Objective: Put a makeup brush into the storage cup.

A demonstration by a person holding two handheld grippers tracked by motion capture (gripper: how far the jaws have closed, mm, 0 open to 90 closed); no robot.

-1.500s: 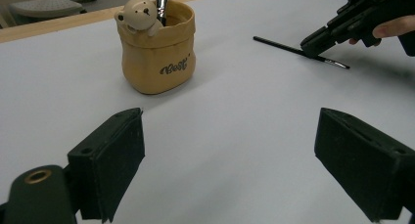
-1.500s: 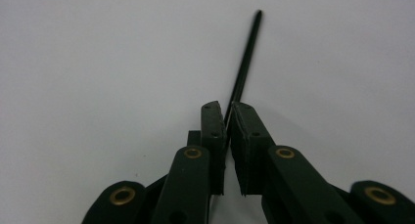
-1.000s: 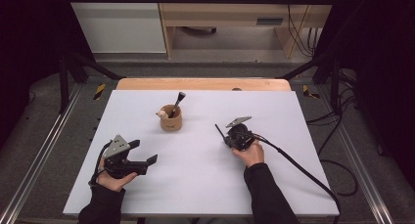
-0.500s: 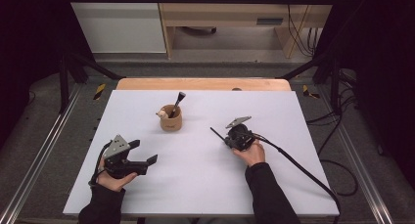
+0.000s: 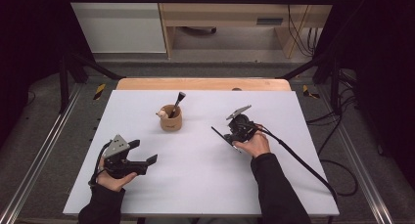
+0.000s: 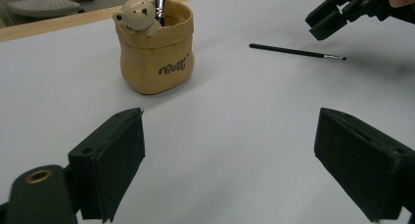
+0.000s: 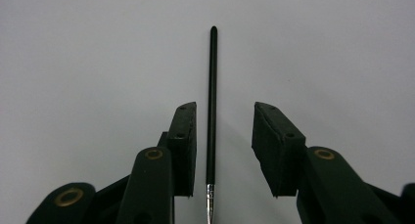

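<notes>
While one brush stands in the cup, the right gripper, jaws just spreading, has the thin brush lying loose between them on the tabletop; left gripper spread, idle.

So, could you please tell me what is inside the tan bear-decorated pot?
The tan bear-decorated pot holds one upright tool with a shiny metal stem and a dark end, beside the small bear figure on its rim. The pot's wall hides the tool's lower end.
</notes>
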